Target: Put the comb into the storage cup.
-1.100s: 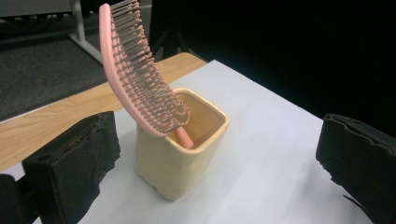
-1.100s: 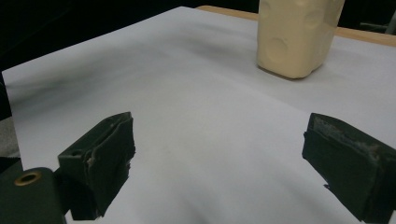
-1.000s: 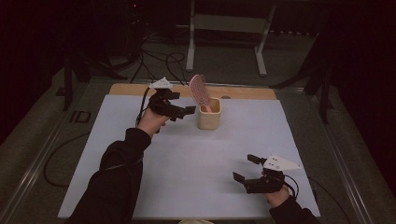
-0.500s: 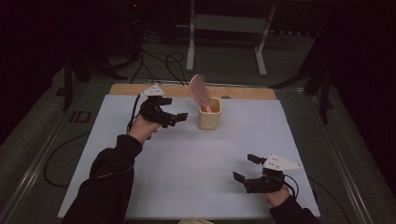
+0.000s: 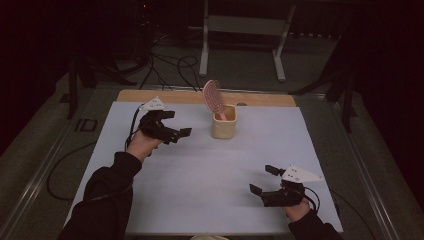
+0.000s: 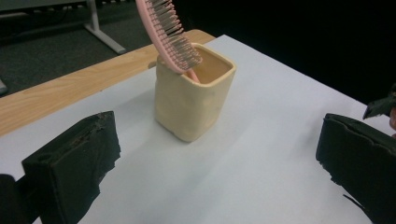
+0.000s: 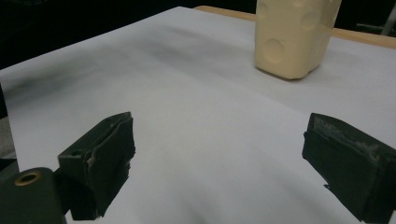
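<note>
A cream square cup [image 5: 223, 124] stands upright near the table's far middle, with a pink hairbrush [image 5: 213, 96] leaning in it, bristle head up. In the left gripper view the cup [image 6: 192, 95] and the brush [image 6: 169, 33] sit just ahead between the jaws. My left gripper [image 5: 177, 124] is open and empty, to the left of the cup and apart from it. Near the front right, my right gripper [image 5: 265, 180] is open and empty, low over the white sheet; its view shows the cup [image 7: 292, 36] farther off.
A white sheet [image 5: 200, 185] covers the table, with a bare wooden strip [image 5: 165, 97] along the far edge. Cables and a metal stand [image 5: 245, 30] lie on the dark floor beyond. A frame rail [image 5: 40, 170] runs along the left side.
My left gripper has drawn back from the cup, moving left and toward me, open throughout. The right gripper has stayed still.
</note>
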Motion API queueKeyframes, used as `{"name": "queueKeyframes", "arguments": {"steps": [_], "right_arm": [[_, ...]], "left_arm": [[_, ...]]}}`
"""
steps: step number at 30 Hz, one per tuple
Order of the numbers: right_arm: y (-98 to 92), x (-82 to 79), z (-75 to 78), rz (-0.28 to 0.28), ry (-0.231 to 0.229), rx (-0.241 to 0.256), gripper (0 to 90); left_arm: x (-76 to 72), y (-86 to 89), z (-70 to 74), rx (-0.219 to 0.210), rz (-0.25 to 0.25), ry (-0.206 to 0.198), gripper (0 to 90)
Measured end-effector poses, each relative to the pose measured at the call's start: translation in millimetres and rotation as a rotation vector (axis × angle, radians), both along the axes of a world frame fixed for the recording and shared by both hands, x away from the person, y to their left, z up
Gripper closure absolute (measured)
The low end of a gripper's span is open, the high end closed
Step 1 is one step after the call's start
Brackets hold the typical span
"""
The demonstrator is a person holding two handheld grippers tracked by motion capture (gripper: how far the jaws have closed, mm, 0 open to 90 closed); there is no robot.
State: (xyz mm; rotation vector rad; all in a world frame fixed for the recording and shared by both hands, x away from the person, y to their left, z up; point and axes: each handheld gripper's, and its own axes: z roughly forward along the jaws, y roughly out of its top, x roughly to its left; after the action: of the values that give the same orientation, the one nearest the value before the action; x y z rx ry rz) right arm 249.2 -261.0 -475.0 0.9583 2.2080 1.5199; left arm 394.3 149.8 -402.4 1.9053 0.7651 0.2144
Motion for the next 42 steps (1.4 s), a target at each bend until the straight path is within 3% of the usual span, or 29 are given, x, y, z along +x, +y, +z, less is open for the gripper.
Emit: {"name": "queueKeyframes", "arguments": {"steps": [26,42], "right_arm": [[1.2,0.0,0.8,0.0,-0.004,0.003,8.9],[2.3,-0.4,0.4,-0.001,0.002,0.0,8.9]], "left_arm": [[-50.2,41.0,-23.8,0.034,0.026,0.004,0.0],[-81.7,58.8,-50.6,0.037,0.05,0.019,0.0]]}}
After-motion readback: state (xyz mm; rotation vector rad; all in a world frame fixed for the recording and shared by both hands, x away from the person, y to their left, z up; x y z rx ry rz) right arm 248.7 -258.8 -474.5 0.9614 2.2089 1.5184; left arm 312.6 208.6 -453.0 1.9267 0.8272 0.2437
